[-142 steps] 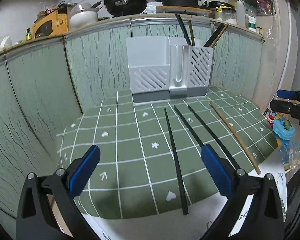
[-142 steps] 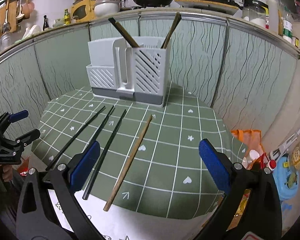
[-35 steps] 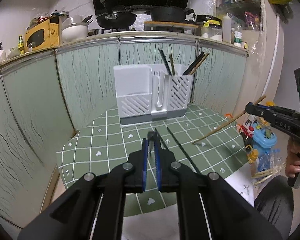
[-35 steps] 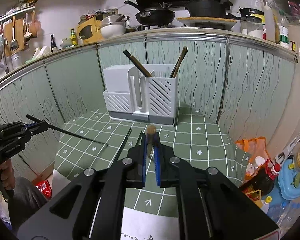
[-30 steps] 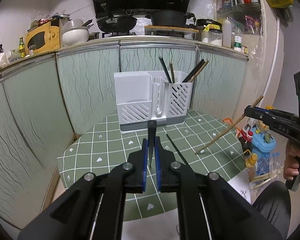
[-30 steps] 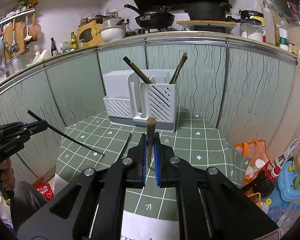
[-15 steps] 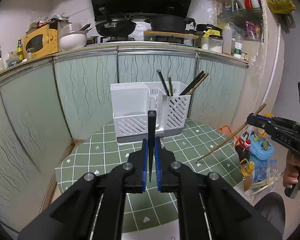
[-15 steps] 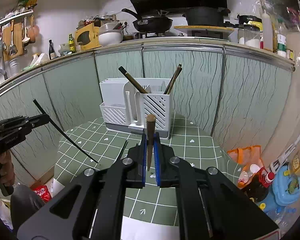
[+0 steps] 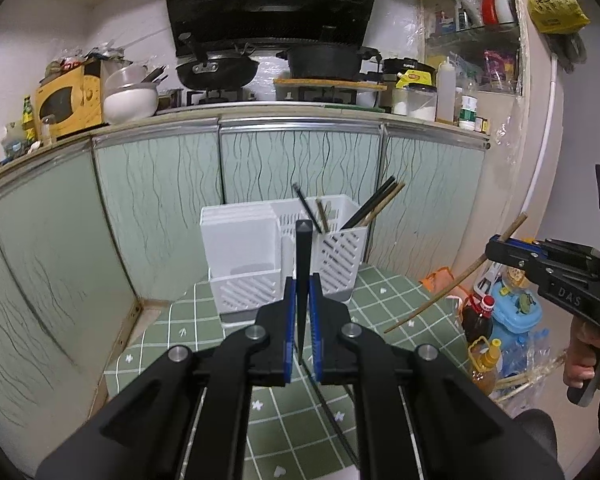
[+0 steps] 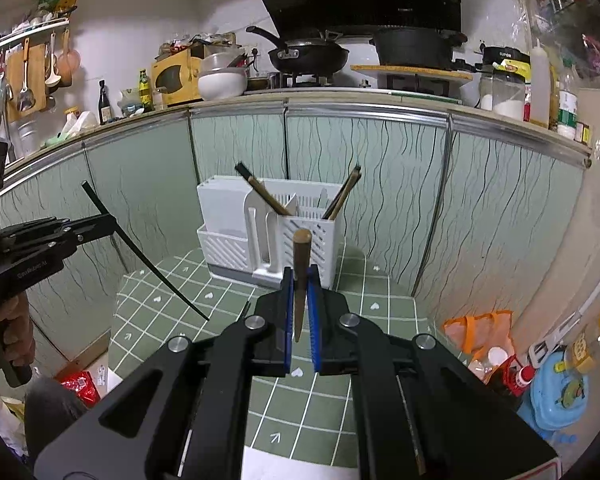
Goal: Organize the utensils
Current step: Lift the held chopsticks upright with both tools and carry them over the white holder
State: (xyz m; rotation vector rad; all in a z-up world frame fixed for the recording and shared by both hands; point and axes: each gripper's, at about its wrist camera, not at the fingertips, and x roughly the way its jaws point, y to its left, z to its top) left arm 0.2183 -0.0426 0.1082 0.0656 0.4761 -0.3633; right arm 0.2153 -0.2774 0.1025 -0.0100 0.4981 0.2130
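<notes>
My left gripper (image 9: 302, 292) is shut on a black chopstick (image 9: 302, 256) and holds it above the green checked table (image 9: 384, 292). My right gripper (image 10: 300, 284) is shut on a wooden chopstick (image 10: 301, 256), also in the air. The white utensil holder (image 9: 284, 256) stands at the table's back with several chopsticks in its slotted right compartment (image 9: 342, 248). The holder also shows in the right wrist view (image 10: 272, 232). A black chopstick (image 9: 332, 416) lies on the table below my left gripper. The right gripper with its wooden chopstick (image 9: 452, 284) shows at the right of the left view.
Green cabinet panels (image 9: 156, 216) curve behind the table. The counter above holds a wok (image 9: 216, 68), a pot (image 9: 324, 62) and a yellow microwave (image 9: 66, 100). Bottles and a blue toy (image 9: 512, 312) sit on the floor to the right.
Both grippers have risen, each with its chopstick. The holder now sits lower in both views and the table is farther below.
</notes>
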